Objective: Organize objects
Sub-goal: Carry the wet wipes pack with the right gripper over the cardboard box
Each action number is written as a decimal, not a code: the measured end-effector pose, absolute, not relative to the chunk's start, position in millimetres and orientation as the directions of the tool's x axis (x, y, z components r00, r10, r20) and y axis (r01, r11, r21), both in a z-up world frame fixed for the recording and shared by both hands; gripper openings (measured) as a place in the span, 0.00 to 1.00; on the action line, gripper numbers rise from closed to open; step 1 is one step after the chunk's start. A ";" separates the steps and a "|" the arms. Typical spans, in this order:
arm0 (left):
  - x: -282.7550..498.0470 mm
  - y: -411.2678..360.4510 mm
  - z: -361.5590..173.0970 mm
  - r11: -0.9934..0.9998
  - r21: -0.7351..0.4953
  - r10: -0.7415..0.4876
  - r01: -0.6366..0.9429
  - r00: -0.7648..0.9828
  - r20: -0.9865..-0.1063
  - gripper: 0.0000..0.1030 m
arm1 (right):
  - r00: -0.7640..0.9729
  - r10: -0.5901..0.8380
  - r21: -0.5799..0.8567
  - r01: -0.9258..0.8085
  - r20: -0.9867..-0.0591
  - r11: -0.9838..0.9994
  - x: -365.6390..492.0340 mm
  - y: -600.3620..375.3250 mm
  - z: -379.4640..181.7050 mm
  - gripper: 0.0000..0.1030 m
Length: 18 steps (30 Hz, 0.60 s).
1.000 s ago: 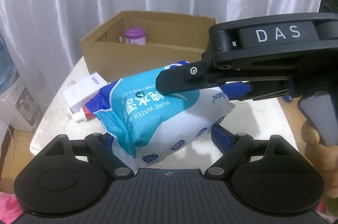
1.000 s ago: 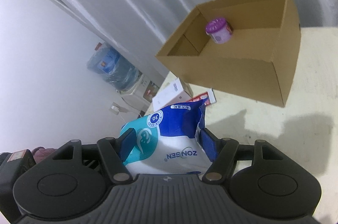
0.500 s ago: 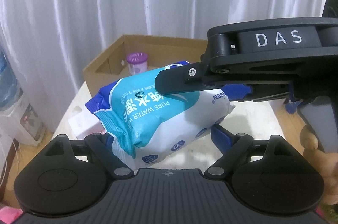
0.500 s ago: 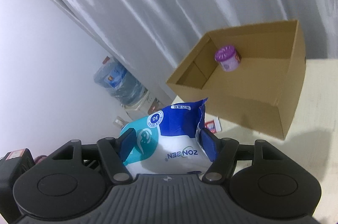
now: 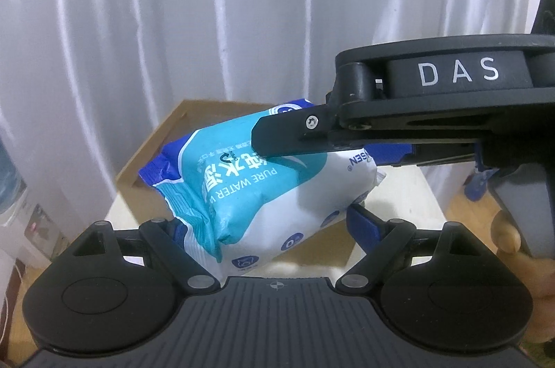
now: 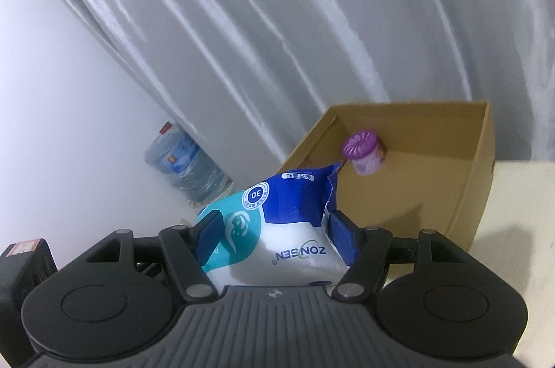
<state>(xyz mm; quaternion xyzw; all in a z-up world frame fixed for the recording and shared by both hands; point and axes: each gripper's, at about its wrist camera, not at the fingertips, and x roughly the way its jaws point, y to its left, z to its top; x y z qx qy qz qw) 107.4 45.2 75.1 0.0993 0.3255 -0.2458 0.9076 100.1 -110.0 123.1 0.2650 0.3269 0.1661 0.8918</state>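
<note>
Wipes pack, one, is pinched at either end by left gripper and right gripper, held before one cardboard box; one purple jar is seen inside.

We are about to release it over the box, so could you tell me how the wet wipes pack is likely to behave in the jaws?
The wet wipes pack looks soft: its film creases by the left gripper. The glossy wrap may slip. Held at both ends, with the right gripper too, it probably sags if one lets go.
</note>
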 end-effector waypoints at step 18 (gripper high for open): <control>239.0 -24.1 30.0 0.847 -0.081 -0.378 0.525 0.488 -0.787 0.84 | 0.633 0.427 0.536 -0.024 -0.645 0.844 235.1 -171.7 85.8 0.70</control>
